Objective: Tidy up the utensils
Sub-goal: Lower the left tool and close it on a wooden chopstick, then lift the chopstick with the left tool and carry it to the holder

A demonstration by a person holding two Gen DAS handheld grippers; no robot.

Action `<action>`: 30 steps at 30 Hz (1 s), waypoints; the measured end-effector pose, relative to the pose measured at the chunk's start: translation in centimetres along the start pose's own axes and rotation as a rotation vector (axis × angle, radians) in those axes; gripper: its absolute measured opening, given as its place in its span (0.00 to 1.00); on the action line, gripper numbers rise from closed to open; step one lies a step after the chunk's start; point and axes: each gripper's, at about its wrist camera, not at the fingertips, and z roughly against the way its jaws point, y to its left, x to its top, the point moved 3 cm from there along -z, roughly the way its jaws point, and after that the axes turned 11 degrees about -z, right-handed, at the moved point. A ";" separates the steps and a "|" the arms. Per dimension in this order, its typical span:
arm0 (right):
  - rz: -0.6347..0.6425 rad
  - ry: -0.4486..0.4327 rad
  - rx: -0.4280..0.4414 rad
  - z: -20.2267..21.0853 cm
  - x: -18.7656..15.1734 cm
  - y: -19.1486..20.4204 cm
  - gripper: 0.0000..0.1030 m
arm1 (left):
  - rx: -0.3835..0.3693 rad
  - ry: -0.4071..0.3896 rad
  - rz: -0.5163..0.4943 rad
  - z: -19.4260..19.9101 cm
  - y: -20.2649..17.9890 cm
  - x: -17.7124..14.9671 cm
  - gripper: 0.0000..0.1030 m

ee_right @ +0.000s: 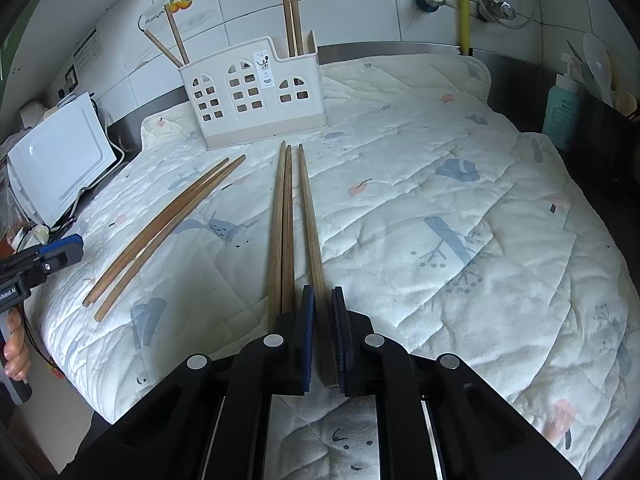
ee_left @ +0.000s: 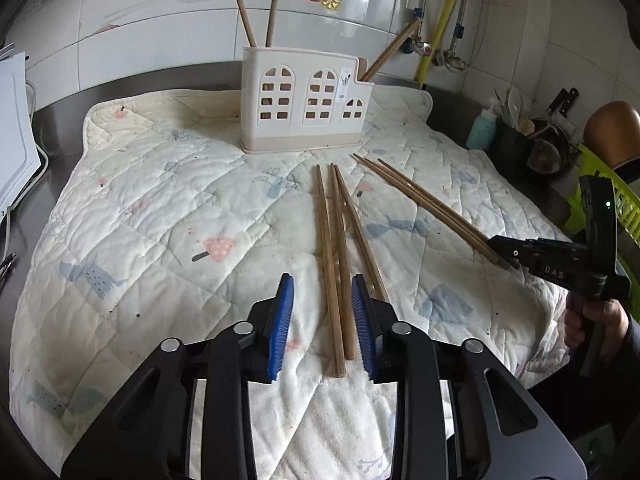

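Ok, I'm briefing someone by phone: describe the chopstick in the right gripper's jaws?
Find the quilted mat with the white house-shaped holder at its back. Of two three-chopstick groups lying before it, take the right-hand group. The target chopstick lies splayed from its two touching neighbours, its near end inside the right gripper.

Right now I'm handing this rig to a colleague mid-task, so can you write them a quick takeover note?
Left gripper: open, pads straddling the near ends of three loose chopsticks on the quilted cloth.
Right gripper: shut on one chopstick, the rightmost of its group; its two neighbours lie alongside.
Holder: upright at the cloth's far edge.
Done: four chopsticks stand in it, two per end compartment.
Left: the six on the cloth.
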 end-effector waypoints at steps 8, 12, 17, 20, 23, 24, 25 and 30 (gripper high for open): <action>-0.013 0.001 0.003 0.0 -0.1 -0.1 0.08 | 0.014 0.049 -0.022 -2.3 -0.5 -0.2 0.19; -0.019 0.001 0.005 0.1 -0.1 -0.1 0.08 | 0.015 0.064 -0.034 -2.9 -0.6 -0.2 0.19; -0.013 0.003 0.004 0.1 -0.1 -0.1 0.08 | 0.024 0.078 -0.037 -3.3 -0.3 -0.3 0.19; -0.013 0.003 0.002 0.1 -0.1 -0.1 0.08 | 0.030 0.083 -0.043 -3.3 -0.3 -0.3 0.19; -0.013 0.003 0.002 0.1 -0.1 -0.1 0.08 | 0.034 0.091 -0.050 -3.5 -0.5 -0.4 0.19; -0.013 0.003 0.003 0.1 -0.1 -0.2 0.08 | 0.035 0.099 -0.052 -3.6 -0.6 -0.5 0.19; -0.013 0.004 0.003 0.1 -0.1 -0.1 0.08 | 0.037 0.099 -0.052 -3.7 -0.6 -0.7 0.19; -0.008 0.004 0.002 0.1 -0.1 -0.1 0.08 | 0.057 0.094 -0.071 -3.6 -1.3 -0.9 0.18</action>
